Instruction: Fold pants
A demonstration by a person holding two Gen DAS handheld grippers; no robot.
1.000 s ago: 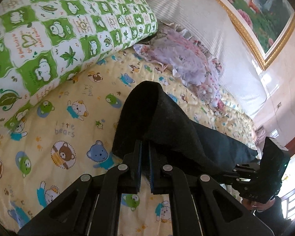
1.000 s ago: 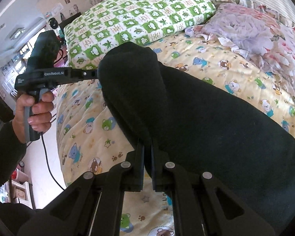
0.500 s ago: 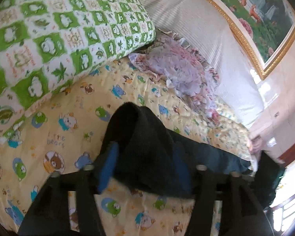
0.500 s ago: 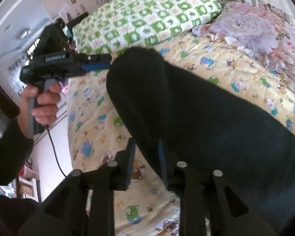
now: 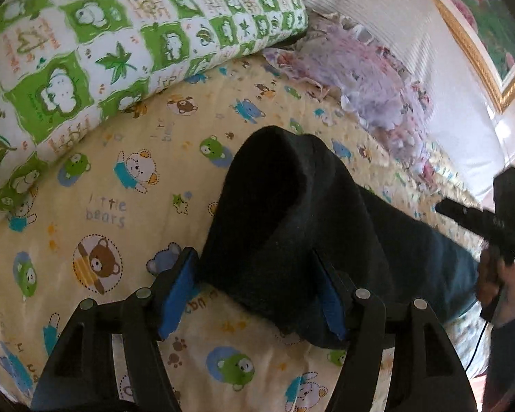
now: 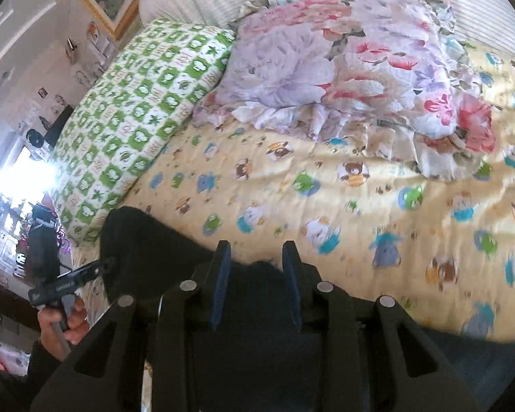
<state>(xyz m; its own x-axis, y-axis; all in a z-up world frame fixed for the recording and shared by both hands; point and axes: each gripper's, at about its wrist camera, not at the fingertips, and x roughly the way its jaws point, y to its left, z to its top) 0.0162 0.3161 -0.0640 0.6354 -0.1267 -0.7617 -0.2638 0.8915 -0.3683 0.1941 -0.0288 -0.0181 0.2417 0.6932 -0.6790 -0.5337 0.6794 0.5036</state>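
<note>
Both your left tongs (image 5: 257, 288) and right tongs (image 6: 255, 285) stand wide; press the pants (image 5: 292, 213) fold flat at lower centre.

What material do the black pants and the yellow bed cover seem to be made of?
Black pants: probably a soft knit or fleece, since the surface is matte and slightly fuzzy. Yellow bed cover: likely printed, quilted cotton, judging by its bear pattern and shallow puckers.
</note>
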